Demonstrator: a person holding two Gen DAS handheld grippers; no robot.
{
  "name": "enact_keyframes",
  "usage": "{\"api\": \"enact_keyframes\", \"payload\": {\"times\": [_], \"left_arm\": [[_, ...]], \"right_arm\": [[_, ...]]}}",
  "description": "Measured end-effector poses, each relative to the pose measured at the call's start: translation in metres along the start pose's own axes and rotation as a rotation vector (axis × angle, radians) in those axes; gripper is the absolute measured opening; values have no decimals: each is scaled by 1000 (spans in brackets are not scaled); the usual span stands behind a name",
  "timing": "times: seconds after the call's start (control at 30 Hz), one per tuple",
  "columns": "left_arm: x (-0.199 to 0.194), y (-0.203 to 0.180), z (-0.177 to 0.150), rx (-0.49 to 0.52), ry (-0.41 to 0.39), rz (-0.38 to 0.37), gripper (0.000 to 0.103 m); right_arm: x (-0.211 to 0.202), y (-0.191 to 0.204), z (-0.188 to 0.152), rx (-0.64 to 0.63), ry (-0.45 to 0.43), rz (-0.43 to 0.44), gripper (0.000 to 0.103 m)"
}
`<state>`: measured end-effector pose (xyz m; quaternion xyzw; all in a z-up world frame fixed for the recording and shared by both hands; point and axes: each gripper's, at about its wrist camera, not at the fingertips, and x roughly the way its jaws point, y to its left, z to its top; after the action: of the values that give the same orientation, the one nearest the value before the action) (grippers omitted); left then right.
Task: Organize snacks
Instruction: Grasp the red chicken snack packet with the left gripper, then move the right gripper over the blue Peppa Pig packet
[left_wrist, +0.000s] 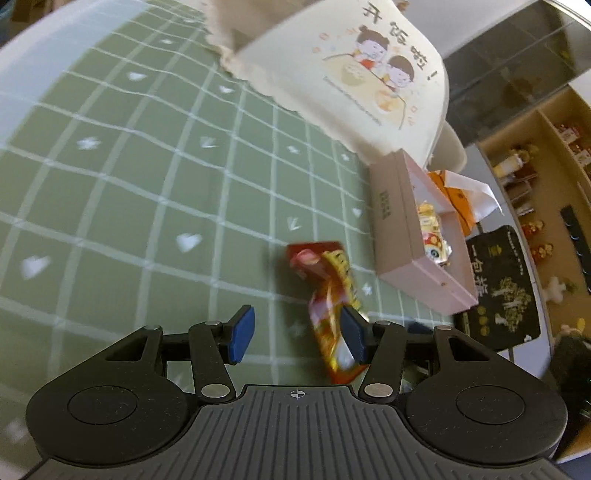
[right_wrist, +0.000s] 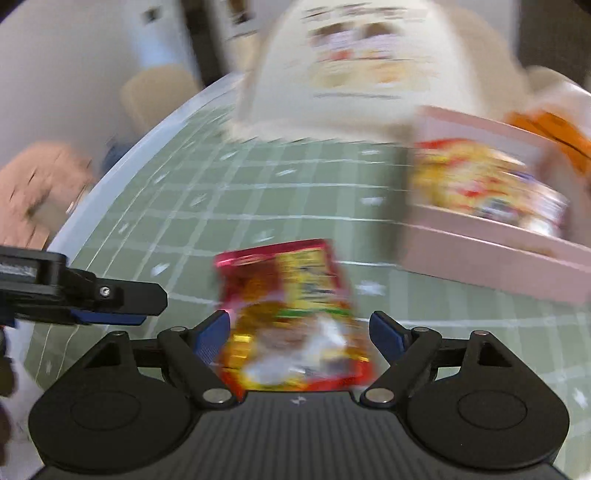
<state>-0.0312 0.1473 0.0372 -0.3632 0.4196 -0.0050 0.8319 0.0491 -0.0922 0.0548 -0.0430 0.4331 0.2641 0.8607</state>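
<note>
Right fingers (right_wrist: 299, 332) straddle the red packet (right_wrist: 291, 314), box (right_wrist: 498, 254) waiting close by

Packet lies on the green worktop (right_wrist: 221, 206), just short of the pink box, which already holds other snacks. Both right pads stand wide with daylight at the right-hand one, so nothing is gripped yet. Left fingers (left_wrist: 297, 334) hang half open and empty, with the packet (left_wrist: 332, 295) just beside one pad. It looks like pickup time: close on the packet, lift, carry it over the box wall and let go.
</note>
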Motion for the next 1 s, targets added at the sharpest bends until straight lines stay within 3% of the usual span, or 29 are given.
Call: {"api": "enact_keyframes", "payload": {"times": [0.13, 0.2, 0.33, 0.5, 0.73, 0.9, 1.0], "left_arm": [[37, -7, 7, 2, 16, -24, 56], [47, -14, 6, 16, 17, -45, 54], [61, -25, 2, 52, 23, -90, 54], [73, -31, 12, 42, 47, -128, 54], [70, -76, 20, 188, 108, -223, 55], [104, -83, 22, 246, 167, -134, 54], [110, -77, 16, 242, 187, -120, 45]], "right_arm": [[-2, -36, 4, 61, 33, -94, 82], [2, -43, 6, 58, 47, -76, 69], [24, -35, 4, 12, 114, -31, 59], [21, -23, -9, -75, 99, -21, 59], [12, -35, -14, 17, 109, 26, 59], [7, -40, -15, 20, 121, 13, 59], [2, -48, -15, 35, 97, -30, 59]]}}
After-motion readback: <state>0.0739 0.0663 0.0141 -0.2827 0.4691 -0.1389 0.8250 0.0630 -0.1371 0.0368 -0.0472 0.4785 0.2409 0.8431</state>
